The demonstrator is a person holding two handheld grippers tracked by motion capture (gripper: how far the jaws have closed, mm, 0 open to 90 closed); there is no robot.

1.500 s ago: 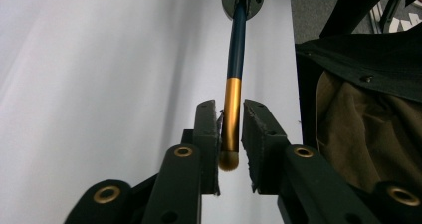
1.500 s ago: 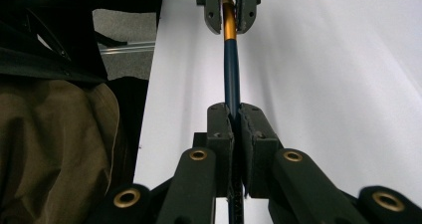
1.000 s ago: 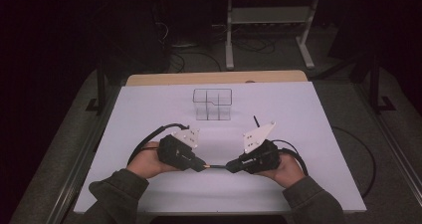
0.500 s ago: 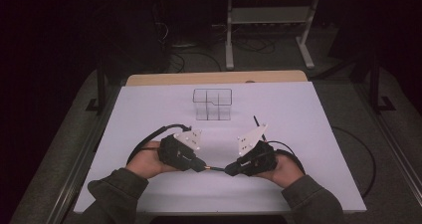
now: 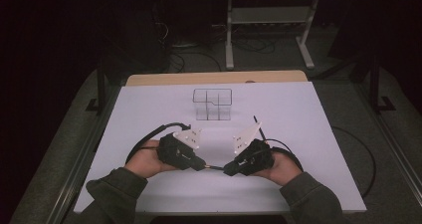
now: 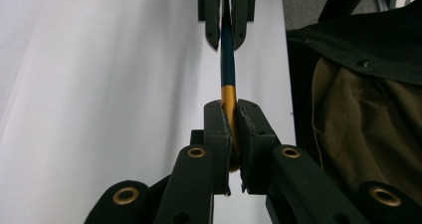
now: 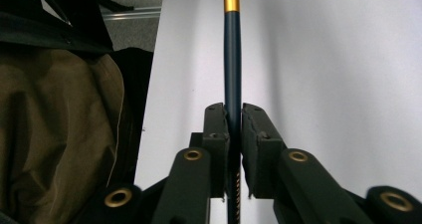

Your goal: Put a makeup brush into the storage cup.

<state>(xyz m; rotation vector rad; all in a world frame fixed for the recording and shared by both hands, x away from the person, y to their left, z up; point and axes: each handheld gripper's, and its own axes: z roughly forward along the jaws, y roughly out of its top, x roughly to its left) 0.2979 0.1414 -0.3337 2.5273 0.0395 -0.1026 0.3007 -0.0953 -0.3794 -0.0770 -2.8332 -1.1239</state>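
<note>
Dark floor and tangled cables ring a table [image 5: 308,134] laid with a white sheet, a wooden strip showing along its far edge; toward that far side stands a small clear box [image 5: 213,104] split into compartments, well apart from the hands. Near the front edge a person in olive sleeves holds the two tools nose to nose; between them spans a slim pen [image 6: 228,64], dark blue along its barrel with a gold band, lying level just above the sheet. The left gripper [image 5: 199,163] is clenched on the gold end, its black pads pressed against it on both sides in the left gripper view. The right gripper [image 5: 229,168] holds the blue barrel between its pads [image 7: 219,134] in the right gripper view; its jaws have just been easing apart slightly, yet the pen sits snug between them. A black cable [image 5: 149,137] loops out behind the left hand [image 5: 144,159] across the sheet.
</note>
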